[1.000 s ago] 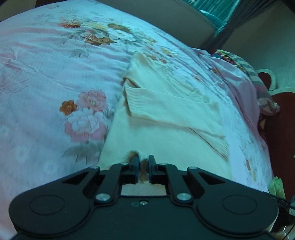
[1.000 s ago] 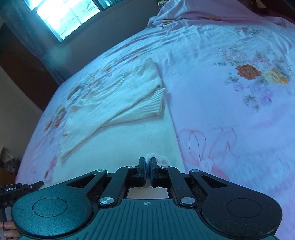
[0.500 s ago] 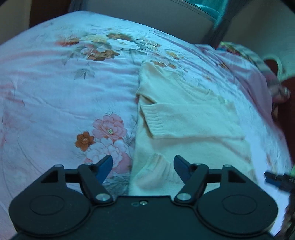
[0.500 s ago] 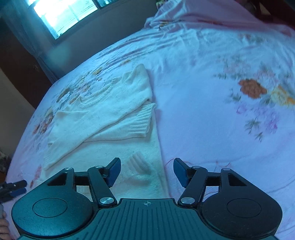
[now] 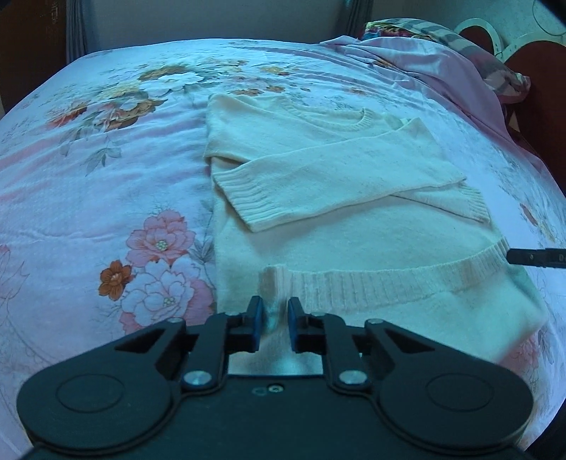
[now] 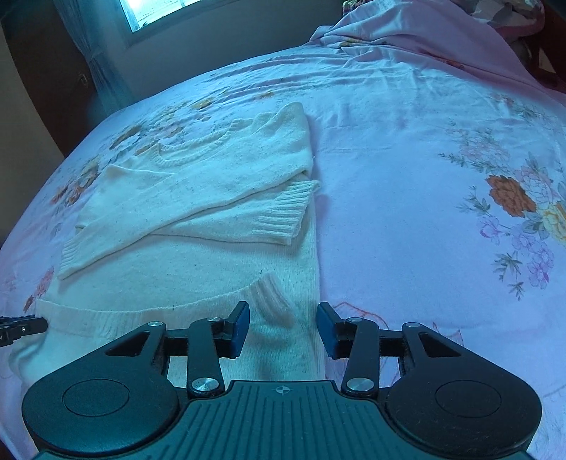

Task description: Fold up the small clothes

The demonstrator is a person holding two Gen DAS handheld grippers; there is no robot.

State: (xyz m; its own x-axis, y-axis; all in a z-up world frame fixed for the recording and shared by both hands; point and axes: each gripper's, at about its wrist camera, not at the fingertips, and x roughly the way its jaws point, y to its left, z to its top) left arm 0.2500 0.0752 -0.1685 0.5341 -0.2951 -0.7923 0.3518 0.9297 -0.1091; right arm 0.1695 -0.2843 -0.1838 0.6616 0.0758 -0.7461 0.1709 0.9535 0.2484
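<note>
A cream knit sweater [image 5: 336,184] lies flat on the floral bedsheet [image 5: 106,198], both sleeves folded across its chest and its ribbed hem turned up over the body. My left gripper [image 5: 275,318] is nearly shut, its jaws pinching the near left fold of the sweater just below the hem corner. My right gripper [image 6: 283,327] is open, its jaws either side of the sweater's [image 6: 198,205] near right fold and hem corner, gripping nothing. The right gripper's tip also shows in the left wrist view [image 5: 537,256].
A crumpled pink quilt and striped pillow [image 5: 460,60] lie at the head of the bed, by a dark red headboard [image 5: 544,92]. A window [image 6: 159,10] and curtain stand beyond the bed's far edge. Bare sheet [image 6: 442,212] spreads right of the sweater.
One second ago both grippers were shut on the hem; they let it go on the body and opened. Now the left has closed on the near fold; the right is still open.
</note>
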